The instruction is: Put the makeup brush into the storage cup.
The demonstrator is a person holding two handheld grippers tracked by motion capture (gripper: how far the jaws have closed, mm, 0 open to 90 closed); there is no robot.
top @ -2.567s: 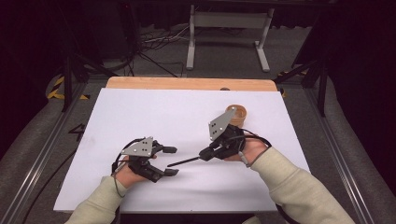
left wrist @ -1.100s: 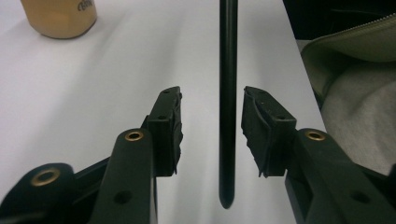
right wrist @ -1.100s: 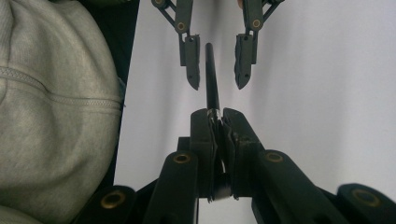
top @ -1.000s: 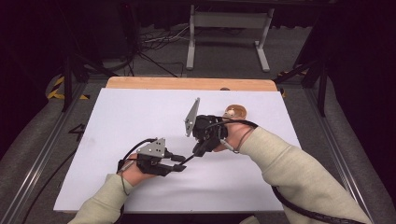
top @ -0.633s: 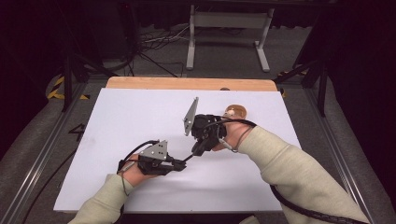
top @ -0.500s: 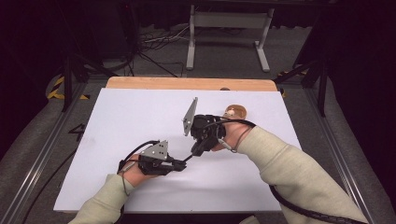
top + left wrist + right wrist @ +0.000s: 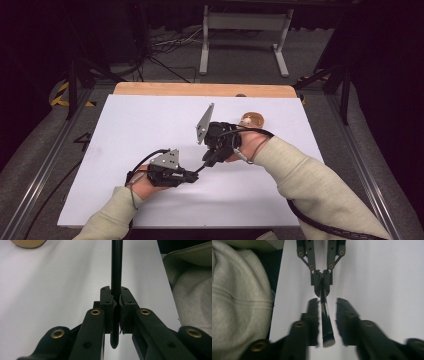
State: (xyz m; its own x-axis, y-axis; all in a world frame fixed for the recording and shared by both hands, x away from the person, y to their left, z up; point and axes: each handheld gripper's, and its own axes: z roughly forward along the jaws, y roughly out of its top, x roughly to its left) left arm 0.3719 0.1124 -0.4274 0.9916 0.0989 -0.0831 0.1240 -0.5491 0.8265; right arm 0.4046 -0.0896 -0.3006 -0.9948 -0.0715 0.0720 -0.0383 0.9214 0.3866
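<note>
A black-handled brush (image 7: 327, 337) with a pale-tipped head lies level just above the white table, between the two hands. My left gripper (image 7: 116, 291) is shut on the thin end of its handle (image 7: 116, 265); in the high view this gripper (image 7: 187, 176) points right. My right gripper (image 7: 327, 302) faces it from the other side, and its jaws have just been opening. The brush head sits in the gap between them and the pads stand clear of it. In the high view the right gripper (image 7: 210, 159) is rolled so its grey plate (image 7: 204, 124) stands on edge.
A small round wooden dish (image 7: 251, 120) sits just behind the right hand, also seen in the left gripper view (image 7: 27, 242). The white table sheet (image 7: 140, 120) ends at a wooden strip (image 7: 200, 89) along the far edge. A pale sleeve (image 7: 239, 302) lies close beside the right gripper.
Since the earliest frame the left gripper has come up to the brush and shut on its handle, and the right hand has rolled onto its side. Neither hand shifted in the last second.
</note>
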